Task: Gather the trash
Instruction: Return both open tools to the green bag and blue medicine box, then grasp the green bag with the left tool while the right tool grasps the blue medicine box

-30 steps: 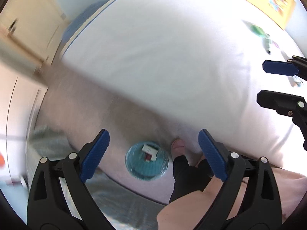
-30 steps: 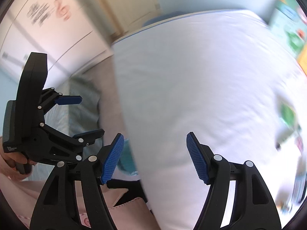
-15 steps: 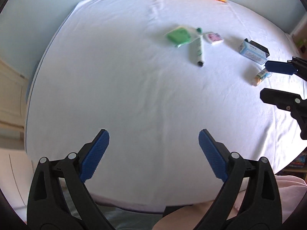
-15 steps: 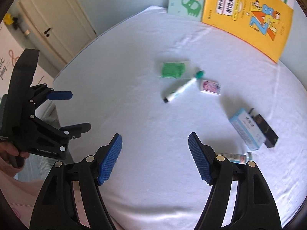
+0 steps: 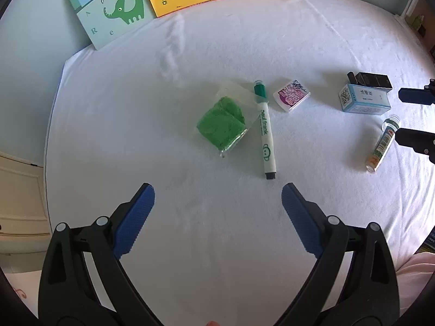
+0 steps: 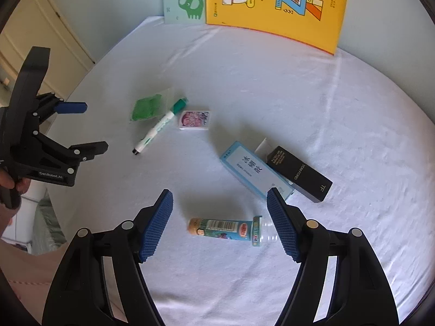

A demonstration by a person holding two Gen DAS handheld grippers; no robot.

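Note:
Small items lie on a white-sheeted table (image 5: 136, 95). A clear bag of green stuff (image 5: 221, 123), a green-capped marker (image 5: 265, 130) and a small pink pack (image 5: 291, 98) lie ahead of my open, empty left gripper (image 5: 217, 217). A blue box (image 6: 254, 171), a black box (image 6: 299, 175) and a small tube (image 6: 225, 228) lie near my right gripper (image 6: 220, 222), which is open and empty, with the tube lying between its fingers. The tube also shows in the left wrist view (image 5: 382, 144).
A yellow book (image 6: 277, 2) and a pale green elephant book (image 5: 108, 5) lean against the far wall. A cream door (image 6: 40, 54) stands at the left. The table edge runs along the left and near sides.
Both grippers swung up from the floor and bin and moved forward over the table. The items are now closer, and the tube now lies between the right fingers.

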